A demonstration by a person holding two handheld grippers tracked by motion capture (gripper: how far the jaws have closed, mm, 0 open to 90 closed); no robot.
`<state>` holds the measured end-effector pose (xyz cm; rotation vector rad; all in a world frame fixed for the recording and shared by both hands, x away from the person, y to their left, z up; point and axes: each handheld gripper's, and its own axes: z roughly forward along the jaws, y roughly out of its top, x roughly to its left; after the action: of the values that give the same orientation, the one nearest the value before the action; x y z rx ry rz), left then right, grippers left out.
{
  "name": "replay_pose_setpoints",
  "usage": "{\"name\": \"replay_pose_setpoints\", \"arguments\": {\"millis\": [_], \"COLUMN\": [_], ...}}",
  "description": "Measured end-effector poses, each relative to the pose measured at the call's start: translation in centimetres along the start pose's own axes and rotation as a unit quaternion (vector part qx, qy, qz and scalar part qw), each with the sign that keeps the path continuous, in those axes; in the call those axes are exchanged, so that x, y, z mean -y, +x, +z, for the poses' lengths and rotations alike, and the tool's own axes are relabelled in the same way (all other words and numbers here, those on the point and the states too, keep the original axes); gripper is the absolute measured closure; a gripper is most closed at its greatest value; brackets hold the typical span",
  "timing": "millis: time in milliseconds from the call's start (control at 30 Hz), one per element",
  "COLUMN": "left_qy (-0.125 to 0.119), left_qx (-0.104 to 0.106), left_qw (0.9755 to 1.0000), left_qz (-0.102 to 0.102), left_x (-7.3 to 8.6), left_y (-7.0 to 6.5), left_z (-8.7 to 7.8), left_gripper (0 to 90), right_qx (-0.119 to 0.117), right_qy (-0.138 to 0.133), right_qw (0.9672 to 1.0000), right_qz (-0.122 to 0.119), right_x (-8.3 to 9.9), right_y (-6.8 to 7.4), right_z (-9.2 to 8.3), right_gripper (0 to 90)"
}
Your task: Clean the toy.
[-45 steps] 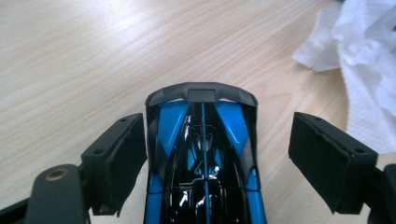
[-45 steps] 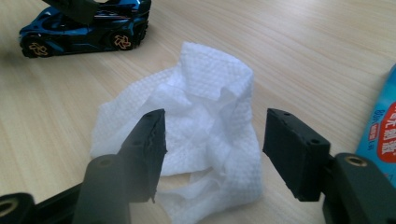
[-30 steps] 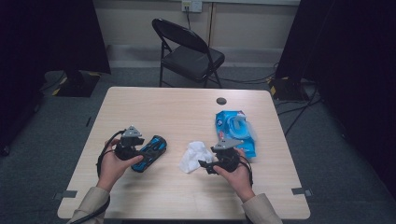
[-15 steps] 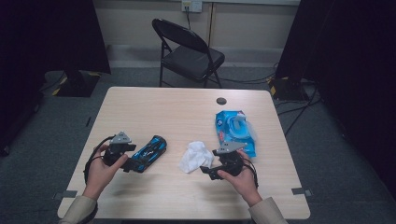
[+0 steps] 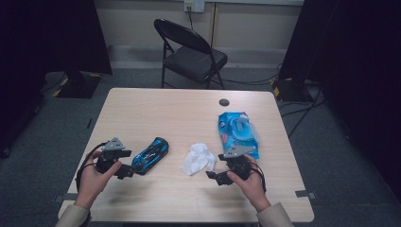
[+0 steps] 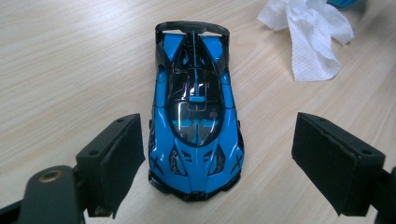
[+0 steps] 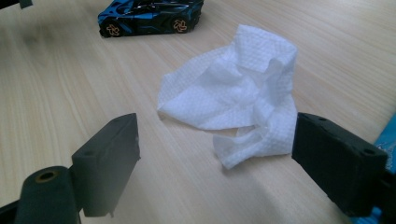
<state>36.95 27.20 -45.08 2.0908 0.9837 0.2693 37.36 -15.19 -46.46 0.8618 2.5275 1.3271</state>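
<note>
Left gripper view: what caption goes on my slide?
Open left gripper jaws flank a blue toy car on the wooden table, crumpled white wipe beyond.

Overhead view; both close gripper views share the wipe (image 6: pixel 308 35).

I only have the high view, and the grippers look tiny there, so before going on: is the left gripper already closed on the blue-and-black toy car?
Observer: No. The left gripper view shows the left gripper open. One end of the glossy blue-and-black toy car lies between its jaws, and neither pad presses on it.
Operator: And the right one?
Observer: The right gripper is open too, and its jaws have just been opening. The near edge of the crumpled white paper wipe lies between them, not gripped.
</note>
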Motion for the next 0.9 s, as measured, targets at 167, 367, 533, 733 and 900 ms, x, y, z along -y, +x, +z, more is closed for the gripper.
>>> {"name": "replay_pose_setpoints", "arguments": {"millis": [167,367,533,733,900], "left_qy": [-0.001,-0.008,-0.002,-0.001,0.005], "left_qx": [0.001,0.005,0.006,0.010,0.005], "left_qw": [1.0000,1.0000,1.0000,0.9999,0.9998], "left_qz": [-0.002,-0.002,0.000,0.012,0.018], "left_x": [0.5,1.3,1.9,2.7,3.6], "left_y": [0.1,0.2,0.3,0.2,0.2], "left_z": [-0.4,-0.8,-1.0,-1.3,-1.5], "left_gripper": [16.3,16.3,16.3,16.3,16.2], "right_qx": [-0.003,-0.003,0.000,-0.002,0.000], "right_qy": [0.005,-0.001,0.004,0.015,0.019], "right_qw": [1.0000,1.0000,1.0000,0.9999,0.9998], "right_qz": [-0.001,0.006,0.007,0.006,0.009], "right_x": [0.4,1.2,1.8,3.1,3.9], "right_y": [-0.1,-0.4,-0.6,-0.7,-0.7], "right_z": [-0.4,-1.1,-1.7,-2.4,-2.9], "right_gripper": [14.8,14.8,14.8,14.9,14.9]}}
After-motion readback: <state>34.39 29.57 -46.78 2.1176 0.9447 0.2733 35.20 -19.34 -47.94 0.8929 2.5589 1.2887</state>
